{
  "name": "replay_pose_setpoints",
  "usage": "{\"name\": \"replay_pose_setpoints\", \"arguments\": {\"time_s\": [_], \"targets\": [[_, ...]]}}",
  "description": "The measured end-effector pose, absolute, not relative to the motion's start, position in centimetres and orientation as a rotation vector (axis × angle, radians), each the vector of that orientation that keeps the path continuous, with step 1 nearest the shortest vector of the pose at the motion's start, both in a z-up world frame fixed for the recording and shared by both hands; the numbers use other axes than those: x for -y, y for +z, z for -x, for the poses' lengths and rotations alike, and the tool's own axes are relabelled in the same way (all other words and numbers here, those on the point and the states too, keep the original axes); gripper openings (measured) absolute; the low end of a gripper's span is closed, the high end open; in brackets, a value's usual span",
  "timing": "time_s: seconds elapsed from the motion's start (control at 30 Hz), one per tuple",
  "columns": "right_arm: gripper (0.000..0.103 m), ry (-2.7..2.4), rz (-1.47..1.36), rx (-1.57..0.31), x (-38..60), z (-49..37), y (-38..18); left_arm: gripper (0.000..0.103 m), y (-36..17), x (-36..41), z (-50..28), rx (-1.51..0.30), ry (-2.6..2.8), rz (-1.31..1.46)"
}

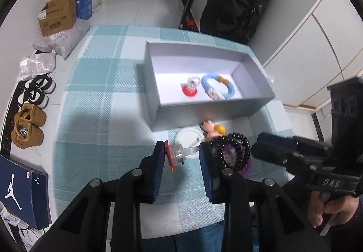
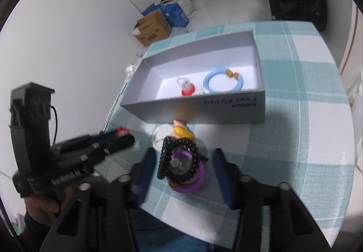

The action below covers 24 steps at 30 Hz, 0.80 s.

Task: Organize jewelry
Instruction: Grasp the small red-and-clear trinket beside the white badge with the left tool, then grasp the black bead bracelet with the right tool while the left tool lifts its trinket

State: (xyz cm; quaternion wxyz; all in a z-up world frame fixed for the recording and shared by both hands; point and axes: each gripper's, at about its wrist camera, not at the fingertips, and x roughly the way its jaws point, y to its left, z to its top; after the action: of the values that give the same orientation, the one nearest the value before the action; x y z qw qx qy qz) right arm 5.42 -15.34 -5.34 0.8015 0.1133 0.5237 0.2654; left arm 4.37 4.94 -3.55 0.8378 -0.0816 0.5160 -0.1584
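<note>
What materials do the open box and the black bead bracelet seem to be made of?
Box: probably matte grey cardboard, judging by its thin, flat, folded walls. Black bead bracelet: glossy beads with small highlights; plastic, glass or polished stone, the look leaves it open.

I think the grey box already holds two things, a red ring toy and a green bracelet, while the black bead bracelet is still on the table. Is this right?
Not quite: the bracelet in the grey box is light blue, not green, as the right wrist view shows. The rest stands: the red ring toy lies beside it, and the black bead bracelet is still outside the box.
</note>
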Motion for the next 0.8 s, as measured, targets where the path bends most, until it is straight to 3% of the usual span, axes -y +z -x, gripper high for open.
{"name": "replay_pose_setpoints", "arguments": {"time_s": [0.2,0.37,0.43,0.57,0.8], "targets": [[0.042,0.63,-0.162,-1.078,13.5,-4.7,-4.9,0.025,-2.6,-5.6,-4.8,-1.049,-0.344,0.232],[0.027,0.621,-0.088,-1.119,11.8,-5.0,-5.9,0.025,-2.5,-6.1,-4.8,-1.038,-0.343,0.247],[0.027,0.623,-0.061,-1.109,11.4,-4.8,-5.8,0.025,-2.5,-6.2,-4.8,-1.039,-0.346,0.25],[0.012,0.6,-0.005,-1.103,10.9,-4.7,-6.1,0.025,-2.5,-6.3,-4.8,-1.039,-0.348,0.256],[0.009,0.589,-0.041,-1.099,11.5,-4.8,-5.6,0.025,-2.1,-6.5,-4.6,-1.016,-0.353,0.272]]}}
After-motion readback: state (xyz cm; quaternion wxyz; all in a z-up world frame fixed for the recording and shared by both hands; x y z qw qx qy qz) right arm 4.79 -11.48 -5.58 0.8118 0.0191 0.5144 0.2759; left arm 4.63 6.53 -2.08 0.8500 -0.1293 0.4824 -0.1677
